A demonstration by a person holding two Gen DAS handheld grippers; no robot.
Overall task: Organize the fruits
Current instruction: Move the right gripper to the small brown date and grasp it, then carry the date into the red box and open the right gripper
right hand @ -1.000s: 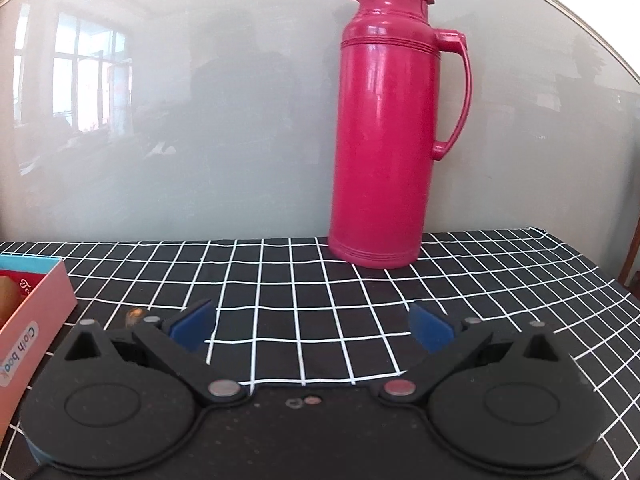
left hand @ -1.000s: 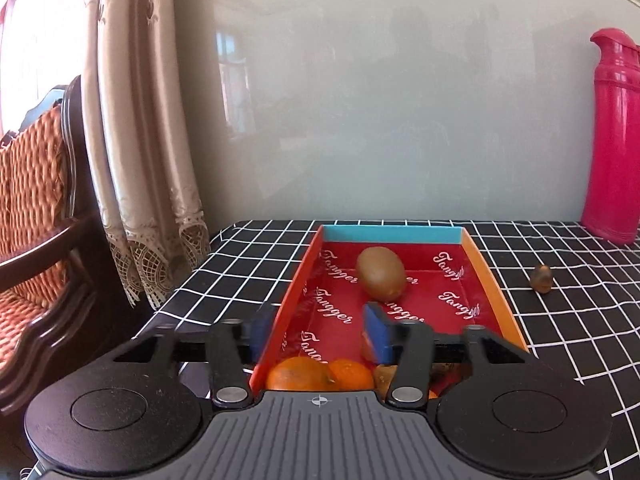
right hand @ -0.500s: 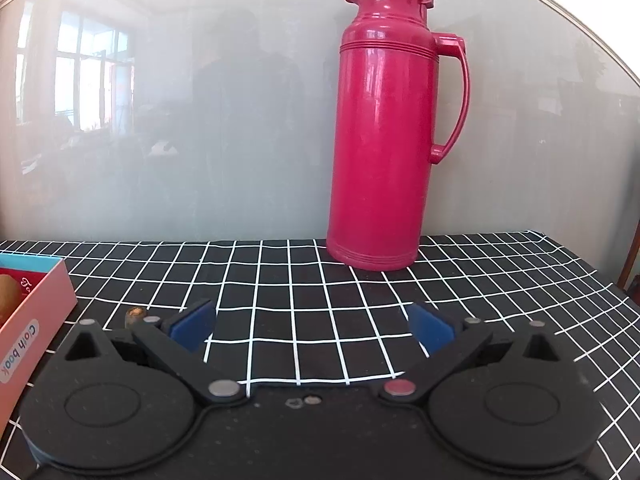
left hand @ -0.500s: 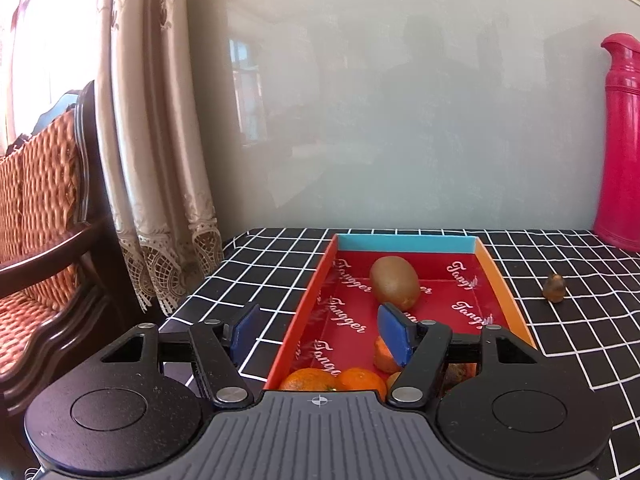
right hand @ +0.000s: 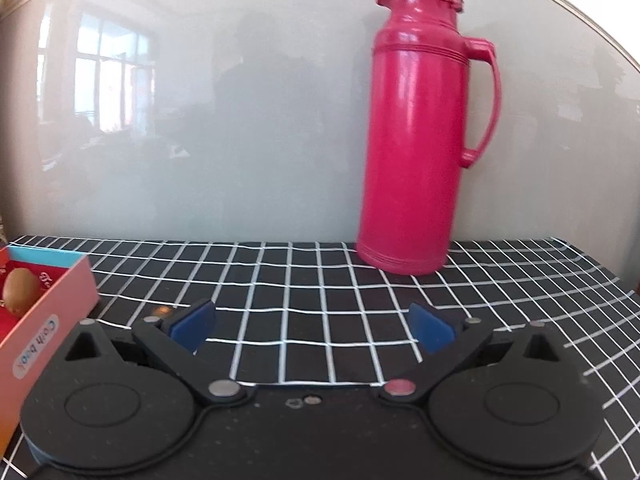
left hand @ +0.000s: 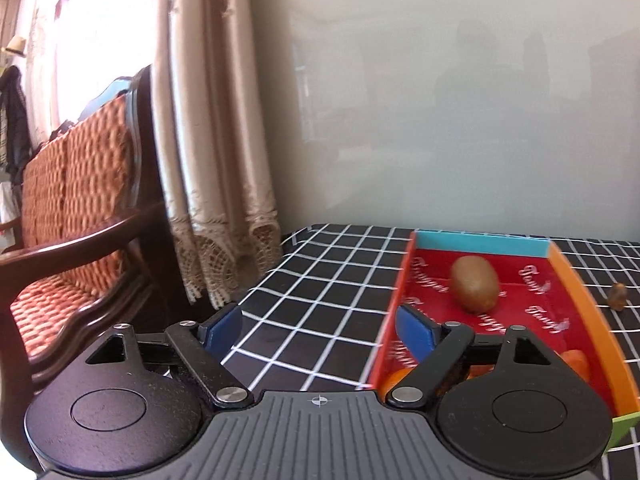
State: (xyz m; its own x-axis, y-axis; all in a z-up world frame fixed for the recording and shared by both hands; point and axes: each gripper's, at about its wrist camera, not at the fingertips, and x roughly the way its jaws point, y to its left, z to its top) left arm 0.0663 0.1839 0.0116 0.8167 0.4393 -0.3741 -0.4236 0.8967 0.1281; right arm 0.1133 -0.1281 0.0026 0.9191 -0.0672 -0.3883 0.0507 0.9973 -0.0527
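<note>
A shallow red box (left hand: pixel 568 272) with orange walls and a blue far wall lies on the black checked tablecloth. A brown kiwi (left hand: pixel 475 285) rests inside it toward the far end. Oranges (left hand: pixel 576 364) lie at its near end, partly hidden behind my left gripper (left hand: pixel 318 330). That gripper's jaws are opening, with only tablecloth between them; its right pad sits over the box's left wall. In the right wrist view the box (right hand: pixel 52 316) and kiwi (right hand: pixel 21 286) show at far left. My right gripper (right hand: pixel 312 326) hangs open over bare cloth.
A small brown lump (left hand: pixel 618 295) lies on the cloth right of the box. A tall red thermos (right hand: pixel 416 132) stands against the grey wall. The table's left edge (left hand: pixel 256 288) drops toward a curtain (left hand: pixel 212 140) and a wooden chair (left hand: pixel 76 216).
My left gripper has slid left off the box and its jaws have widened. The oranges are no longer between its pads. The right gripper has stayed open and shifted slightly.
</note>
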